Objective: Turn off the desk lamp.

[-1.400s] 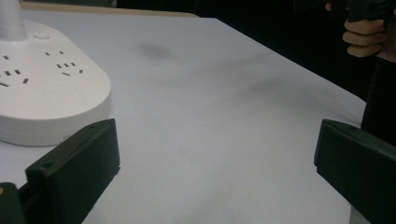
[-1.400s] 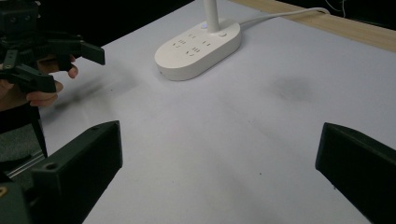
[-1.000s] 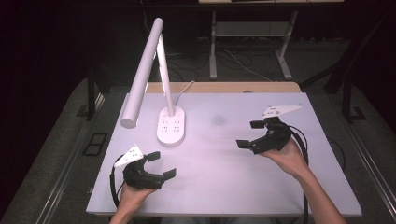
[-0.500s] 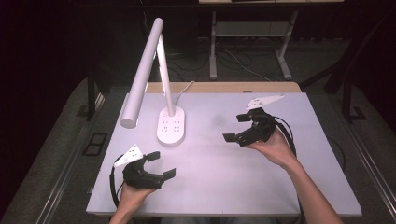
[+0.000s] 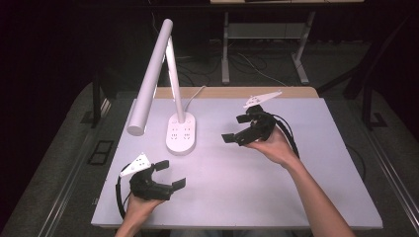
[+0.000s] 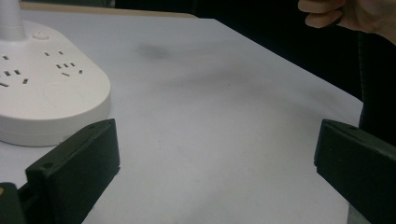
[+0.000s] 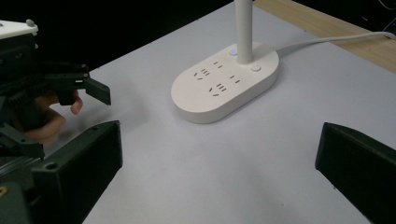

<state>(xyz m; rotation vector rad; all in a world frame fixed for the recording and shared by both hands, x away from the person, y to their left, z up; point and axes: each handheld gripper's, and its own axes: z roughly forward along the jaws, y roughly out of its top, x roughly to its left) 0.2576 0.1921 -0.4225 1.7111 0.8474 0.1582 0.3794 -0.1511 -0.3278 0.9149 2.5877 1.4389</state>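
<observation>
A white desk lamp stands on an oval base [image 5: 180, 133] with power sockets on top; its stem [image 5: 173, 74] rises and its long tube head [image 5: 148, 81] slants down to the left. My left gripper [image 5: 169, 174] rests near the table's front left, open, nothing between its jaws. My right gripper [image 5: 236, 129] hovers right of the lamp base, open and empty, jaws pointing left toward the base [image 7: 224, 88]. In the right gripper view, two round buttons sit beside the stem [image 7: 243, 28]. The base's edge [image 6: 46, 98] lies just ahead of the left jaw in the left gripper view.
The lamp's white cable [image 5: 195, 96] runs off the back of the light grey table [image 5: 257, 182] over a wooden strip [image 5: 222, 92]. Dark floor, cables and a metal frame [image 5: 267, 34] lie beyond. In the right gripper view, the other gripper [image 7: 88, 86] appears at far left.
My right gripper has moved left across the table toward the lamp base, staying open. The left gripper has stayed in place.
</observation>
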